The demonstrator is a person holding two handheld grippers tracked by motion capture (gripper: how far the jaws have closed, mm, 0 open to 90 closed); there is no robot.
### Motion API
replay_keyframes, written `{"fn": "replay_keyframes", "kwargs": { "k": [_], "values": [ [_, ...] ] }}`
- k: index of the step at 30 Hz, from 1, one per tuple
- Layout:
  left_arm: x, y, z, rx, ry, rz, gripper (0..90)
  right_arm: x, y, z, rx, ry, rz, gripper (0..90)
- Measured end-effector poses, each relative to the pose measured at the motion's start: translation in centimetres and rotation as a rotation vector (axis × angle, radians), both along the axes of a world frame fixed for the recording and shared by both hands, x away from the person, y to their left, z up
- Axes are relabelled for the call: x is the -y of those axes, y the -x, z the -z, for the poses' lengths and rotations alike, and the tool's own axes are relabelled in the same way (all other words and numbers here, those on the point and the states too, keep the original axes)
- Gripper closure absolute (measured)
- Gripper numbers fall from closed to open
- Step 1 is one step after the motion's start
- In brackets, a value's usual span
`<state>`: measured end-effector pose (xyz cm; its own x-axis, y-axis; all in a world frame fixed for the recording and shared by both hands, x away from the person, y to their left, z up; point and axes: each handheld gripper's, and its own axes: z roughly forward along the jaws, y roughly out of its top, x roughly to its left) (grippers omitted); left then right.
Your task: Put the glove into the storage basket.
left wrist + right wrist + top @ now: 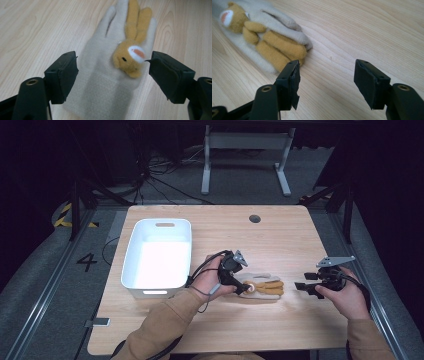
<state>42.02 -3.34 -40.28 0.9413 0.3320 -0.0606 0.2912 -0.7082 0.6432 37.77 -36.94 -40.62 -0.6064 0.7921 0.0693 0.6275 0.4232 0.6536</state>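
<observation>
nearest the person's edge of the wooden counter [300,320], two sleeved forearms come in, each hand holding a gripper. the left gripper [112,75] sits over the cuff end of a beige fleece glove [100,82], its jaws spread wide on either side of the cuff and not yet touching the fabric. the glove lies flat a little in from the near edge, about midway along it, with a small tan plush animal [130,58] sewn on its back and the fingers pointing toward the right edge. the right gripper [327,80] hovers just beyond the fingertips, jaws also wide and holding nothing, one jaw near the tan finger pieces and the other over bare wood. farther off, toward the far left corner, stands an empty white bin [131,251], well apart from the glove. the likely move is to pinch the cuff and carry the glove to the bin. the risks, as i judge them: the jaws may close on only the top layer of fleece so the glove slides free on the lift, or press on the plush head and skid off it; the limp fingers could also drag and catch on the bin's rim if the lift is low.
</observation>
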Motion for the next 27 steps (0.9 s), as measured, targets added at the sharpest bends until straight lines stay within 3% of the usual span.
{"fn": "replay_keyframes", "kwargs": {
  "k": [8,13,19,27],
  "values": [
    [0.3,-0.9,1.4,-0.009,-0.011,0.019,21.3,0.1,0.0,0.1,0.001,-0.015,-0.001,38.3],
    [0.8,-0.8,2.1,0.011,-0.022,0.084,20.6,0.2,0.0,0.1,0.004,-0.022,0.004,37.1],
    [0.8,-1.2,2.8,-0.009,-0.021,0.088,18.5,0.0,0.0,0.2,0.004,-0.023,0.001,37.0],
    [1.2,-1.3,3.2,-0.005,-0.024,0.112,18.7,0.0,-0.1,0.4,-0.002,-0.022,0.0,36.6]
  ]
}}
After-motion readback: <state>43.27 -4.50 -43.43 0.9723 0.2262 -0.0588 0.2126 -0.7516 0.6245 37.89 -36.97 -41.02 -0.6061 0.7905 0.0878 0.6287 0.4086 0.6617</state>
